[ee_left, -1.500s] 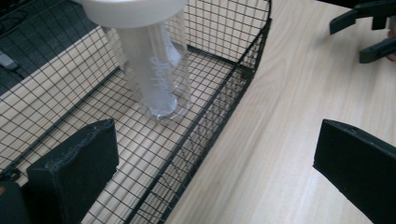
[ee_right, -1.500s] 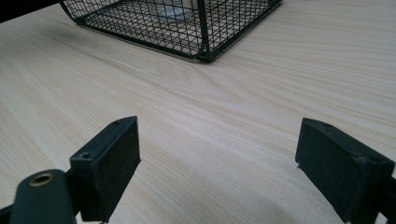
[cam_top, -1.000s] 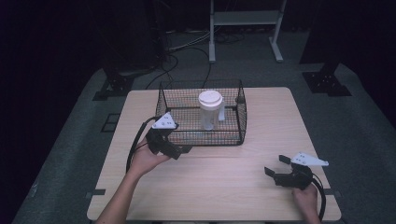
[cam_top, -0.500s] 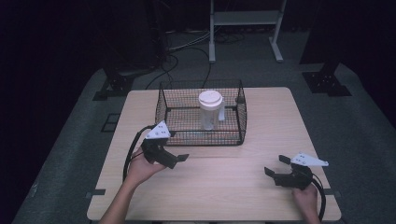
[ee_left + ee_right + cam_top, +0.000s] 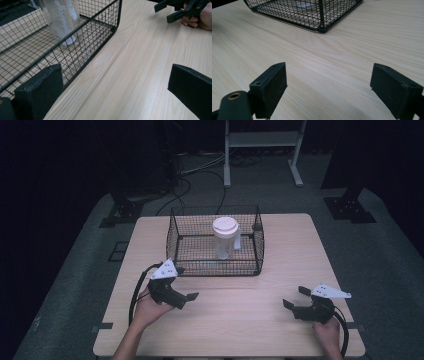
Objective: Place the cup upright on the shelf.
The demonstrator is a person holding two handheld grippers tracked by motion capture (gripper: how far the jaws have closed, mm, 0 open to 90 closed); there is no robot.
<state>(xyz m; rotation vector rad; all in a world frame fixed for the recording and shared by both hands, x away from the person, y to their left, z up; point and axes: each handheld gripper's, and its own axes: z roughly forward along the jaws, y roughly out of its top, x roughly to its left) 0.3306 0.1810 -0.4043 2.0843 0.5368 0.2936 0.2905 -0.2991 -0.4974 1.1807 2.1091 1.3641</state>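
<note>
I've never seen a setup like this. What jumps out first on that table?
A black wire basket stands at the far middle of the wooden table, with a clear bottle with a white lid upright inside it. Nearer, a person's hands hold two black grippers with jaws apart: the left gripper just before the basket's left corner, the right gripper near the front right edge.

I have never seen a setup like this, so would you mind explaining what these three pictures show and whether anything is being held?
No robot here: a person holds a two-jaw tool in each hand. The high view looks down on a wooden table. The left gripper and the right gripper are both open and hold nothing. The other two pictures come from cameras riding on those grippers, looking out between their black jaws. On the table stands a black wire basket, and inside it an upright clear cup with a white lid.
</note>
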